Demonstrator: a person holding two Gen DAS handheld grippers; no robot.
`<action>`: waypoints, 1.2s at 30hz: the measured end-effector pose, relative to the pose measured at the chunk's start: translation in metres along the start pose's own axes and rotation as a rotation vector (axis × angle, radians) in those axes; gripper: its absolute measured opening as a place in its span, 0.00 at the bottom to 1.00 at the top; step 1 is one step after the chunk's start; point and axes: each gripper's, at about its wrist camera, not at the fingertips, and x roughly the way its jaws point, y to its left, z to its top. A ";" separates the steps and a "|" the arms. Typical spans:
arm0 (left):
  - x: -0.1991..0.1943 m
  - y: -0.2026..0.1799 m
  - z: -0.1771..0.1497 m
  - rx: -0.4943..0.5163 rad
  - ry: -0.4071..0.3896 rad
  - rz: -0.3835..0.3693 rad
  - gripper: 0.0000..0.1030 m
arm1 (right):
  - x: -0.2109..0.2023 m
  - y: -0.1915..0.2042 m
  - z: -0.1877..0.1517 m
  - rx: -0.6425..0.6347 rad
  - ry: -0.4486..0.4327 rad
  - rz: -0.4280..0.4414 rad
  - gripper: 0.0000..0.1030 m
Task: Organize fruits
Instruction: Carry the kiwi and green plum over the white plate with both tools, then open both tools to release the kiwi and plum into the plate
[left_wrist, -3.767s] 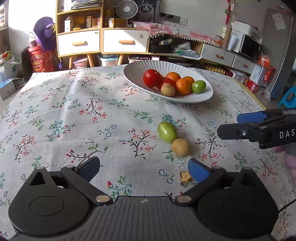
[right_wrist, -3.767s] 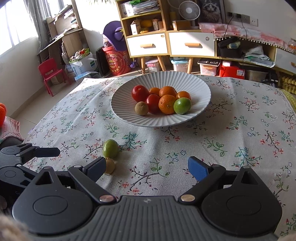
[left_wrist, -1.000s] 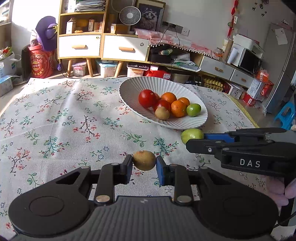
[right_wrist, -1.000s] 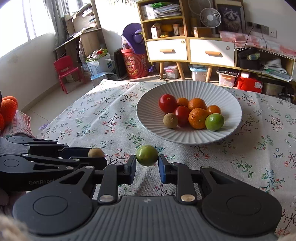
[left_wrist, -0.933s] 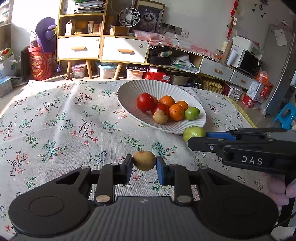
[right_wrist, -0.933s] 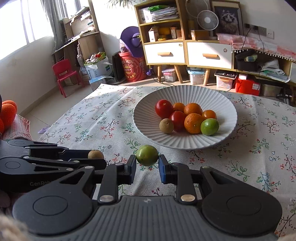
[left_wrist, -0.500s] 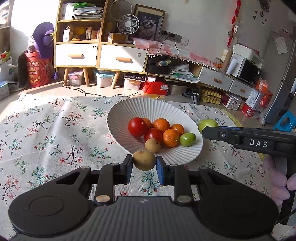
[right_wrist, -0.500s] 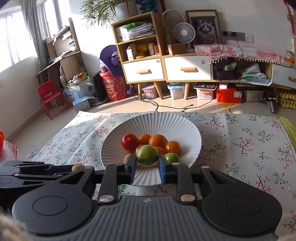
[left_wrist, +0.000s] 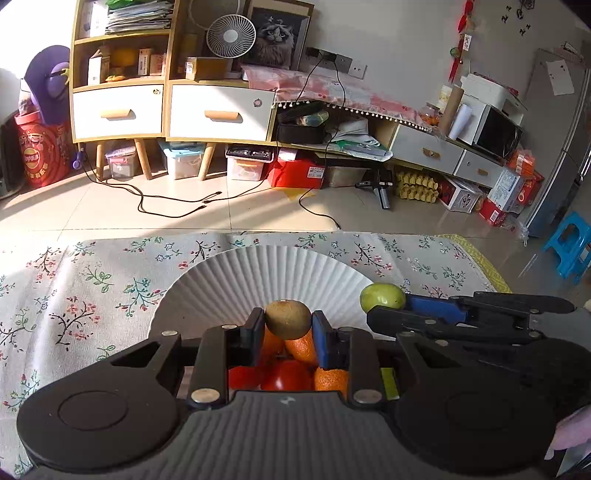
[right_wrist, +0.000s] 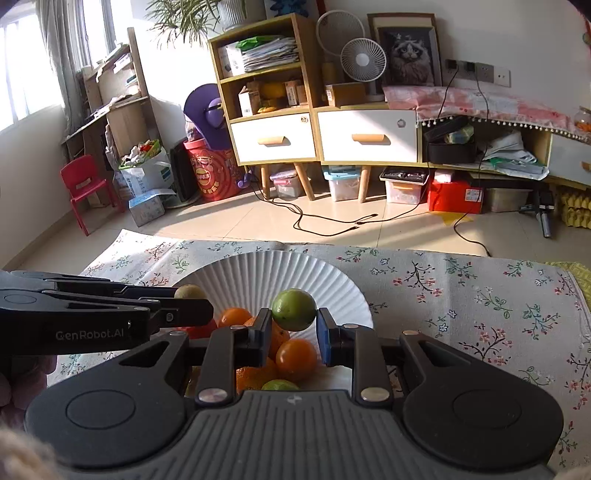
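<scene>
Here the left gripper (left_wrist: 288, 326) clamps a brown kiwi (left_wrist: 288, 319) over the white plate (left_wrist: 236, 273) at lower centre; the right gripper (right_wrist: 293, 325) clamps a green fruit (right_wrist: 294, 309) above the oranges (right_wrist: 295, 359).

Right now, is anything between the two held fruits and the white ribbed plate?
No barrier visible. The brown kiwi and green lime-like fruit hang over the white ribbed plate; only the piled oranges and tomatoes lie below.

**Materials / finish**

Plate (left_wrist: 258, 269): white, ribbed, matt. Tablecloth (right_wrist: 461, 295): floral woven cloth. Left gripper (left_wrist: 288, 326): matt black plastic, metal pivot pins. Brown fruit (left_wrist: 288, 319): rough, dull. Green fruit (right_wrist: 293, 309): smooth, slightly glossy.
</scene>
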 end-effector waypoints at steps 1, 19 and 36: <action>0.006 0.001 0.001 0.004 0.005 0.001 0.17 | 0.002 -0.002 -0.001 0.002 0.004 0.000 0.22; 0.044 0.006 0.010 0.028 0.062 0.059 0.18 | 0.021 -0.006 -0.003 0.011 0.044 0.018 0.23; -0.006 0.012 0.012 0.015 -0.017 0.132 0.75 | -0.013 -0.010 0.009 0.055 -0.001 -0.022 0.57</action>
